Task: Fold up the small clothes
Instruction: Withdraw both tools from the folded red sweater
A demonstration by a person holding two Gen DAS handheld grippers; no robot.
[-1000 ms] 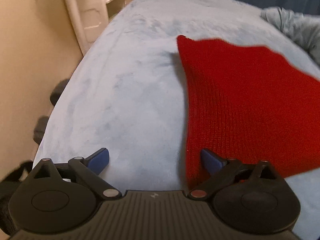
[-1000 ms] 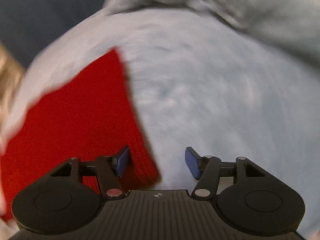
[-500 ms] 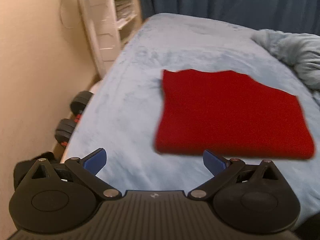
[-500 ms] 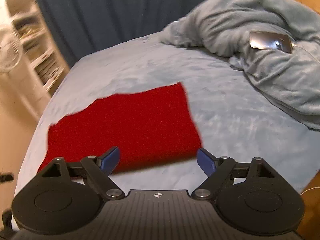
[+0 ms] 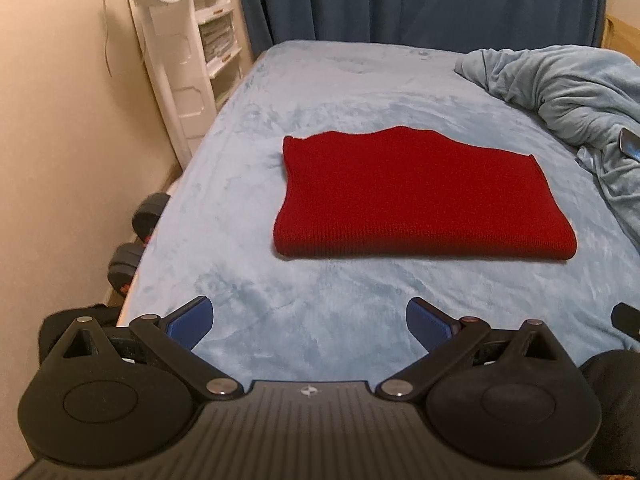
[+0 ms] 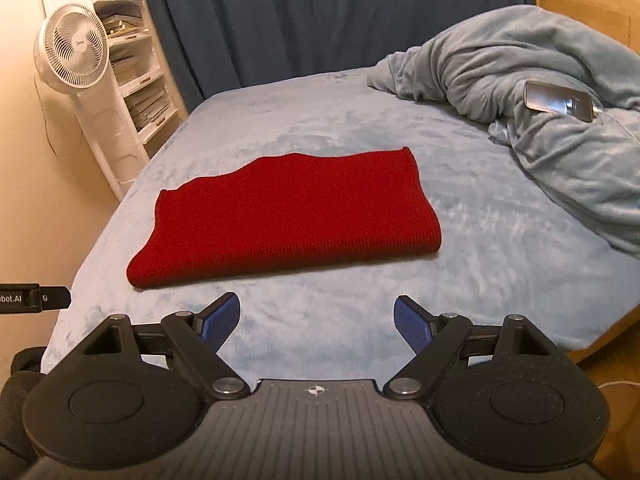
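My left hand-held gripper (image 5: 310, 322) hangs over the near end of the bed (image 5: 360, 92), blue pads spread wide w/ nothing between them, just bare plush. My right hand-held gripper (image 6: 317, 322) is the same: jaws have just been opening, now gaping wide and empty, over the near edge of the bed. The red knit garment (image 5: 412, 198) lies folded into a flat rectangle near the middle of the bed, doubled edge toward me, well apart from both sets of pads. The bed has a light-blue fleece cover, mottled nap, smooth around the garment. On the right side a rumpled blue-grey blanket (image 6: 540, 92) is heaped up, w/ a smartphone (image 6: 558, 101) lying on it, screen up. Dark blue curtains (image 6: 320, 12) hang behind the far end of the bed. Left of the bed: beige wall, a white pedestal fan (image 6: 72, 54), and behind it a white shelf unit (image 6: 140, 80) stacked w/ papers. Down on the floor btw wall and bed, dumbbells (image 5: 136, 240) show in the left view. Wooden bed frame visible at the right edge in the right view.
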